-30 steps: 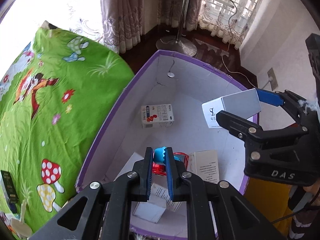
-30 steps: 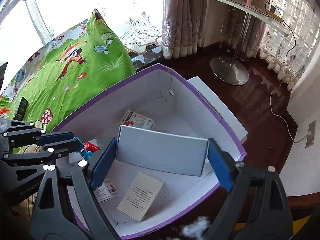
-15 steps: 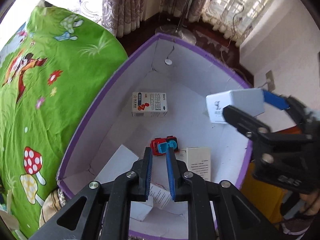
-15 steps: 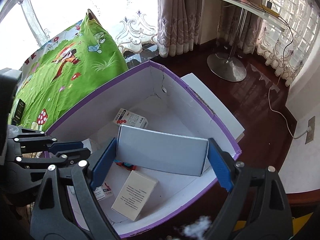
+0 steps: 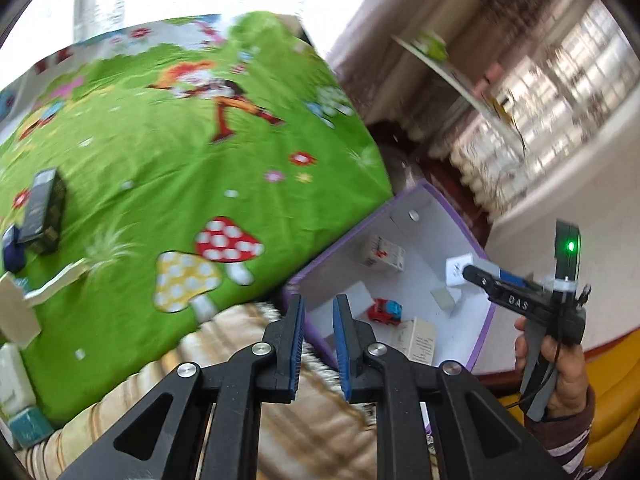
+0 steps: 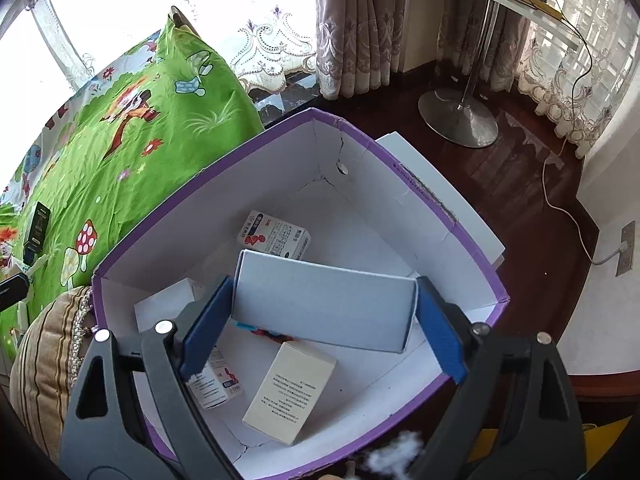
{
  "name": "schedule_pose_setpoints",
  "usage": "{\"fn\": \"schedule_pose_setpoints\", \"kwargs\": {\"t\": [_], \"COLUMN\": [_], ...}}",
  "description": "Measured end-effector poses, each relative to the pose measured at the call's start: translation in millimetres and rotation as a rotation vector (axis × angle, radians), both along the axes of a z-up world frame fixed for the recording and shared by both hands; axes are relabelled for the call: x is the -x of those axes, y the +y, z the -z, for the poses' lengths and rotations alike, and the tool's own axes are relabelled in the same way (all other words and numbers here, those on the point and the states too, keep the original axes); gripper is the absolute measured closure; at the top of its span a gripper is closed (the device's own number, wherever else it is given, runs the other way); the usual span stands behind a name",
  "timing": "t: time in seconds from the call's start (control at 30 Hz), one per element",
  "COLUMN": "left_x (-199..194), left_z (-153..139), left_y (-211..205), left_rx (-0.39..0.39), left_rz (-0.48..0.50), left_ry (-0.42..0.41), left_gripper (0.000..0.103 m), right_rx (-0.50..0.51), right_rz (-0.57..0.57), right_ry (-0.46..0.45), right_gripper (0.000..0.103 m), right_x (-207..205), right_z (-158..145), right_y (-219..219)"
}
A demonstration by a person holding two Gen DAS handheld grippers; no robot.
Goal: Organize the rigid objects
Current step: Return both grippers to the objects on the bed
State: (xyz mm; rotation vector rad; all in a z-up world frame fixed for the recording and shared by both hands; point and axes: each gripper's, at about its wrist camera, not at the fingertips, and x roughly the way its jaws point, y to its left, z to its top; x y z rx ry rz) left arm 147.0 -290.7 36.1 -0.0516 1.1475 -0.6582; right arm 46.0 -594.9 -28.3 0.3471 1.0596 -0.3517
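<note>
- Right tongs [image 6: 320,332] pinch a long white box [image 6: 324,304] by its two short ends, blue pads flat against them, and hold it above the open purple-rimmed carton [image 6: 400,168].
- Left tongs [image 5: 318,344] are pressed nearly together with only a narrow gap and nothing between the pads; they hang over the corner of the carton, beside a tan striped cushion [image 5: 320,412].
- Inside the carton, on its white floor: a red and blue toy car [image 5: 385,311], partly hidden behind the held box in the right wrist view; a red-printed medicine box [image 6: 274,236] near the far wall; a cream box with printed text [image 6: 290,392] lying flat near the front; a small white and blue box [image 6: 216,384] under the right tongs' left finger; a plain white box [image 6: 166,308] against the left wall.
- Green cartoon bedspread [image 5: 180,168] with mushrooms covers the bed just beside the carton; a dark box [image 5: 42,208] lies on it, well apart from the carton, with some pale items at the far left edge that are too blurred to name.
- In the left wrist view, a hand [image 5: 560,364] in a striped sleeve grips the handle of the right tongs, which carries a green light.
- Dark wooden floor lies beyond the carton, with a round metal stand base [image 6: 458,114] and lace curtains behind.
</note>
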Motion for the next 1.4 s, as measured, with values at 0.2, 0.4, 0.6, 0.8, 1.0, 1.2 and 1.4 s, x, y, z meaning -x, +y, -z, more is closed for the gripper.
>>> {"fn": "schedule_pose_setpoints", "kwargs": {"t": [0.2, 0.4, 0.6, 0.8, 1.0, 1.2, 1.4], "left_x": [-11.6, -16.2, -18.8, -16.4, -7.3, 9.9, 22.0], "left_z": [-9.9, -17.8, -23.1, -35.7, -33.2, -23.0, -3.7], "left_y": [67.3, 121.1, 174.0, 233.2, 299.1, 350.2, 382.0], "left_rx": [0.059, 0.086, 0.103, 0.086, 0.079, 0.066, 0.036], "left_rz": [-0.146, -0.250, -0.374, -0.521, -0.664, -0.771, -0.848], "left_ry": [-0.023, -0.057, -0.072, -0.134, -0.139, -0.123, -0.077], "left_gripper": [0.087, 0.087, 0.087, 0.087, 0.086, 0.073, 0.054], "right_rx": [0.014, 0.011, 0.067, 0.072, 0.112, 0.140, 0.126], "right_rz": [0.002, 0.029, -0.047, -0.179, -0.285, -0.400, -0.501], "right_ry": [0.018, 0.007, -0.070, -0.125, -0.167, -0.195, -0.176], "right_gripper": [0.008, 0.008, 0.008, 0.008, 0.007, 0.007, 0.007], "right_x": [-6.3, -6.7, -12.3, -25.9, -40.5, -54.4, -70.2], "right_z": [-7.0, -14.0, -39.2, -65.4, -84.9, -96.4, -96.2], "right_y": [3.1, 5.0, 36.7, 83.9, 135.1, 184.4, 225.8]}}
